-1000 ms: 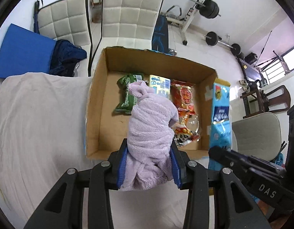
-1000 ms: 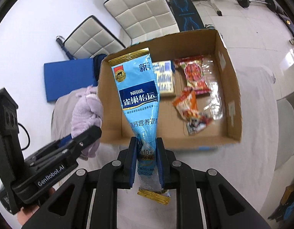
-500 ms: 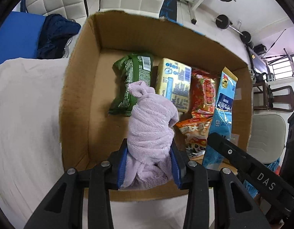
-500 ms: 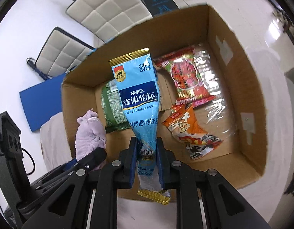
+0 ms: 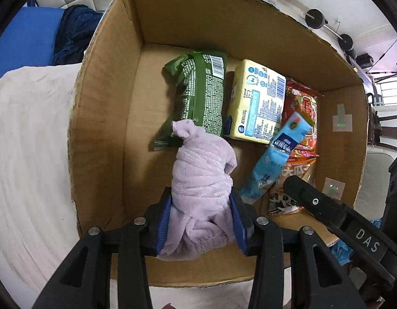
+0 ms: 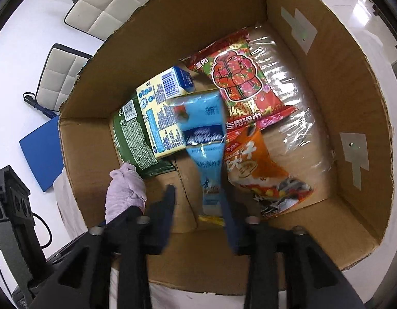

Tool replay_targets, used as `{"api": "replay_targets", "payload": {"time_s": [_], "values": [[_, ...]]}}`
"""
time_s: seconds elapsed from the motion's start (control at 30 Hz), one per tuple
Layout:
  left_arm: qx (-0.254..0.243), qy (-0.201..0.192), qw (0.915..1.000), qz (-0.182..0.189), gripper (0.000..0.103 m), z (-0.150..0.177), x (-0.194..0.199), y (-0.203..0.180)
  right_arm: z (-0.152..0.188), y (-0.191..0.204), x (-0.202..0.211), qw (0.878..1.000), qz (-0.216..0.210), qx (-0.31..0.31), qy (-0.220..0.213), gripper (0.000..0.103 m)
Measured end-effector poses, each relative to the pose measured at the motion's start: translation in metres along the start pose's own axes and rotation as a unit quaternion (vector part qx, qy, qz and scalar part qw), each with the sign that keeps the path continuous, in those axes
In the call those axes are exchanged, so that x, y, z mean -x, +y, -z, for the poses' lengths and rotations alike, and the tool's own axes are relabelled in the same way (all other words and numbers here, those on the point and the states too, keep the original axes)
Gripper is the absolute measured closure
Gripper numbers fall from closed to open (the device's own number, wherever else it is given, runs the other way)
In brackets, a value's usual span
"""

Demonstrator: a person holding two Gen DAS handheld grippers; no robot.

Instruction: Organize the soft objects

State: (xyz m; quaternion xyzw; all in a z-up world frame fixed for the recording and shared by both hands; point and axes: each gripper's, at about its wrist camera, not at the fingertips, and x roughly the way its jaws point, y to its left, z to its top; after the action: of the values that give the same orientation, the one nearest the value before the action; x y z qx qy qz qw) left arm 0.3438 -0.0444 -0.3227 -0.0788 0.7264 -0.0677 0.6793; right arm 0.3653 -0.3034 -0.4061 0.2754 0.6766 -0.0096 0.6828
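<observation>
My left gripper (image 5: pixel 201 221) is shut on a rolled lilac towel (image 5: pixel 201 180) and holds it inside the cardboard box (image 5: pixel 100 118), over its near left part. The towel also shows in the right wrist view (image 6: pixel 125 190). My right gripper (image 6: pixel 198 206) is open over the box; the blue Nestle pouch (image 6: pixel 206 139) lies loose between its fingers, blurred, its tip over the other packets. The pouch shows in the left wrist view (image 5: pixel 278 157) too.
In the box (image 6: pixel 353 82) lie a green packet (image 5: pixel 201 95), a yellow tissue pack (image 5: pixel 257 103), a red packet (image 6: pixel 239 82) and an orange packet (image 6: pixel 252 170). A white cloth (image 5: pixel 31 141) covers the table. White padded chairs (image 6: pixel 113 5) stand behind.
Both grippers moved forward and down into the box. My right gripper opened and let go of the blue pouch, which dropped onto the packets. My left gripper still holds the towel.
</observation>
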Motion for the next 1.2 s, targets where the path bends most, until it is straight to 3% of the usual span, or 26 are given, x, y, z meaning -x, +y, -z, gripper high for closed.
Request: {"api": "replay_targets", "payload": {"time_s": [0.07, 0.23, 0.33, 0.4, 0.43, 0.53, 0.77, 0.9, 1.2], "values": [[0.001, -0.008, 1.0000, -0.003, 0.061, 0.002, 0.005, -0.002, 0.002, 0.001, 0.001, 1.000, 0.008, 0.011, -0.002, 0.062], [-0.006, -0.027, 0.9996, -0.002, 0.022, 0.002, 0.014, 0.006, 0.008, 0.000, 0.006, 0.999, 0.033, 0.032, -0.004, 0.062], [-0.008, -0.036, 0.9993, -0.006, 0.021, 0.003, 0.020, 0.005, 0.012, -0.001, 0.010, 0.997, 0.056, 0.052, -0.006, 0.061], [-0.012, -0.042, 0.9990, -0.012, 0.020, 0.006, 0.023, 0.002, 0.015, -0.001, 0.012, 0.995, 0.075, 0.068, -0.009, 0.052], [-0.014, -0.045, 0.9988, -0.016, 0.016, 0.008, 0.025, 0.001, 0.017, -0.001, 0.013, 0.993, 0.088, 0.079, -0.012, 0.042], [-0.020, -0.052, 0.9982, -0.023, 0.006, 0.014, 0.029, -0.003, 0.023, -0.001, 0.018, 0.989, 0.109, 0.102, -0.019, 0.026], [-0.028, -0.069, 0.9955, -0.059, 0.005, 0.027, 0.036, -0.007, 0.031, -0.002, 0.031, 0.979, 0.136, 0.144, -0.038, 0.000], [-0.030, -0.079, 0.9940, -0.070, 0.005, 0.036, 0.040, -0.009, 0.039, -0.002, 0.040, 0.973, 0.156, 0.162, -0.051, 0.000], [-0.023, -0.102, 0.9919, -0.072, 0.005, 0.059, 0.062, -0.009, 0.059, -0.007, 0.063, 0.970, 0.157, 0.174, -0.065, 0.000]]}}
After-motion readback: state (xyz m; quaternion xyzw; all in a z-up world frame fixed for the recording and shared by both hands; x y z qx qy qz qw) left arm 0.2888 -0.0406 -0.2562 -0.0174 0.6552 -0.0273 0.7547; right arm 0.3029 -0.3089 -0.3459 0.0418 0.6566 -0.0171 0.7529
